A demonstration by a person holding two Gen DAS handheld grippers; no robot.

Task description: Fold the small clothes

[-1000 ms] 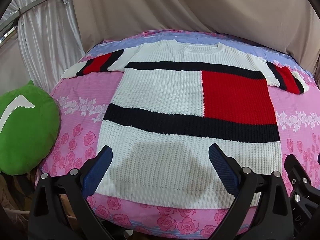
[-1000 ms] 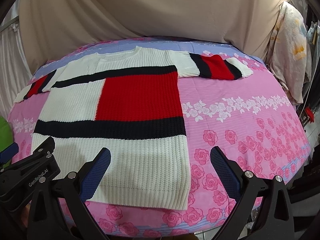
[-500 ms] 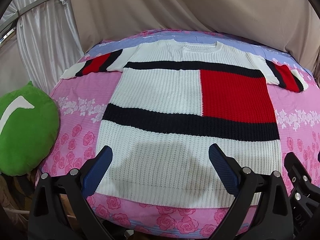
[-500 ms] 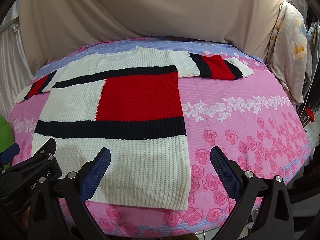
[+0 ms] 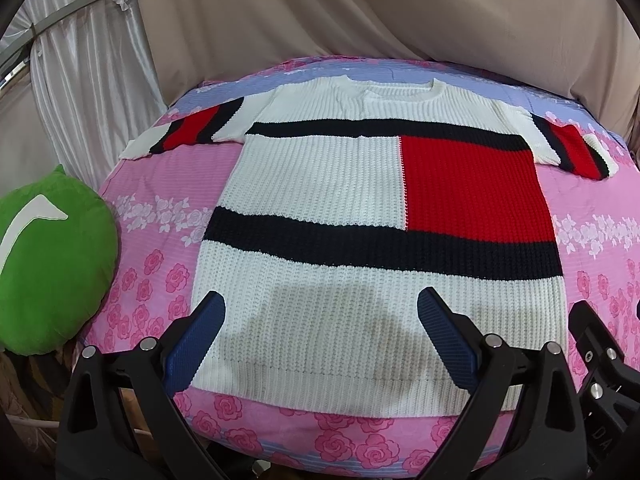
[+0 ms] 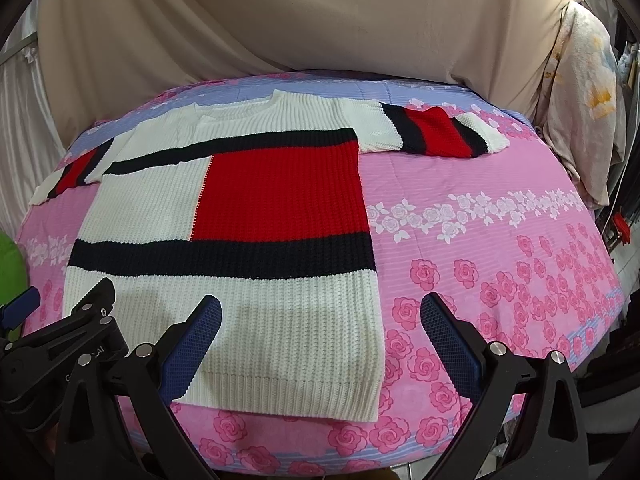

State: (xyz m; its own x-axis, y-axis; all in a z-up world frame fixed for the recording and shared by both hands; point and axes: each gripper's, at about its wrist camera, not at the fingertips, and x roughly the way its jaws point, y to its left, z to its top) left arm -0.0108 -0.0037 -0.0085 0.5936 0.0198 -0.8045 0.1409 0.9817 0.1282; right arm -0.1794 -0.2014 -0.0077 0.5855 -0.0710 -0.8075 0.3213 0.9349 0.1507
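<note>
A knitted sweater (image 5: 320,184) (image 6: 168,208), white with black bands and a red block, lies flat and spread out on the pink rose-print bed cover (image 5: 160,216) (image 6: 500,264), both short sleeves stretched sideways. My left gripper (image 5: 320,312) hovers open above the sweater's white hem, nothing between its blue pads. My right gripper (image 6: 320,316) is open too, over the hem's right corner. In the right wrist view the left gripper's black body (image 6: 60,344) shows at the lower left. The right gripper's body (image 5: 600,356) appears at the lower right of the left wrist view.
A green cushion (image 5: 48,260) sits off the bed's left side. Beige drapes (image 5: 360,12) hang behind the bed, pale curtains (image 5: 92,68) to the left. A floral cloth (image 6: 580,100) hangs at the right. The cover's near edge (image 6: 320,456) curves just below the hem.
Both grippers have edged slightly forward over the hem; the sweater has not moved and both stay open.
</note>
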